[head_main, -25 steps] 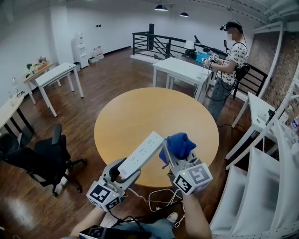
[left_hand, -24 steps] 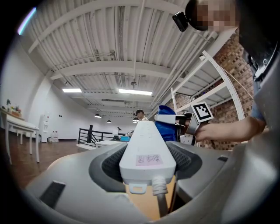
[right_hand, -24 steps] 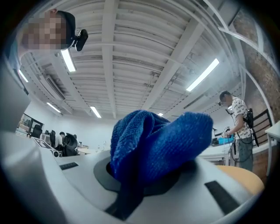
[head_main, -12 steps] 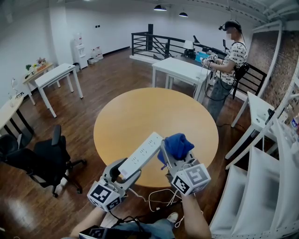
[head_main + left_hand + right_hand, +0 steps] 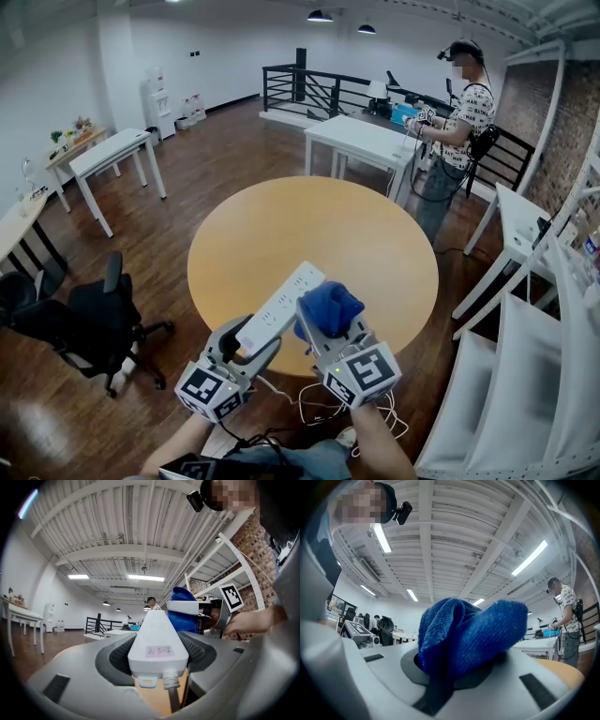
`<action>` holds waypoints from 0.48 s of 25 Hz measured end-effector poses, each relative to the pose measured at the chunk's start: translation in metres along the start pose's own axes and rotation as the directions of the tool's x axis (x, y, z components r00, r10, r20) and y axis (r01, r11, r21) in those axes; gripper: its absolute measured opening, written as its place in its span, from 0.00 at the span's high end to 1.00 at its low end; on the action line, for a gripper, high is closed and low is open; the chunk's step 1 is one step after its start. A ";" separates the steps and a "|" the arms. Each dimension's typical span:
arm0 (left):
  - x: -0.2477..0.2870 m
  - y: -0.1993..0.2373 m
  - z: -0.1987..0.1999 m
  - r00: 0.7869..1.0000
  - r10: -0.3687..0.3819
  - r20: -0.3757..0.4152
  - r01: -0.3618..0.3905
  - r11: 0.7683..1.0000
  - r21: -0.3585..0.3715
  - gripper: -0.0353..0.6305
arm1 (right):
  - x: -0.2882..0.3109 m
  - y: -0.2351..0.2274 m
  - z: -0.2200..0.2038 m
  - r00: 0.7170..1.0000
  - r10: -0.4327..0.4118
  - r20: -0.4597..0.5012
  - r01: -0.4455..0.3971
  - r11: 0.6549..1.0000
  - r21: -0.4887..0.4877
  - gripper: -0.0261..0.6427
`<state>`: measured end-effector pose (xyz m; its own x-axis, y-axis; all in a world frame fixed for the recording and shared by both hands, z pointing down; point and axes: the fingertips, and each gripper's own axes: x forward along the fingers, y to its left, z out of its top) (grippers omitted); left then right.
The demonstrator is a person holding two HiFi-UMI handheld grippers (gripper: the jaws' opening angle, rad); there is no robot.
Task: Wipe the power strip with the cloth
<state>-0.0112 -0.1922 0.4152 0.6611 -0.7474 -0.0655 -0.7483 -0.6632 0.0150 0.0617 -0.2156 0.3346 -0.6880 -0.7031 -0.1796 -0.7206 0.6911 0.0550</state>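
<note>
Two-handed, clamped power strip (image 5: 279, 307) by cord end in left hand-held gripper (image 5: 249, 339) above worktop (image 5: 309, 220), pinched cloth (image 5: 328, 307) in right hand-held gripper (image 5: 330, 330) just beside it; seemingly mid-wipe, needing next a lengthwise stroke.

Bright ceiling lights (image 5: 322, 16), fisheye edges, sharp pics.

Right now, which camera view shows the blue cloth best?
The right gripper view: the cloth fills the frame, its weave plain. The head view shows it small, beside the power strip. The left gripper view catches only a blue patch past the strip.
</note>
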 end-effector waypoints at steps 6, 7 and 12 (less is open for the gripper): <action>0.002 0.003 0.001 1.000 0.007 0.004 -0.007 1.000 0.008 0.52 | 0.003 0.021 -0.006 0.999 0.041 0.003 -0.041 0.999 0.014 0.88; 0.003 0.004 0.001 1.000 0.008 0.003 -0.008 1.000 0.007 0.52 | 0.004 0.023 -0.007 0.999 0.047 0.004 -0.047 0.999 0.013 0.88; 0.002 0.005 0.001 1.000 0.008 0.001 -0.008 1.000 0.008 0.52 | 0.005 0.040 -0.012 0.996 0.081 -0.030 -0.080 0.996 0.038 0.88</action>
<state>-0.0135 -0.1975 0.4141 0.6551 -0.7526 -0.0667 -0.7539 -0.6570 0.0079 0.0283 -0.1933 0.3473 -0.7462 -0.6496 -0.1453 -0.6598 0.7508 0.0321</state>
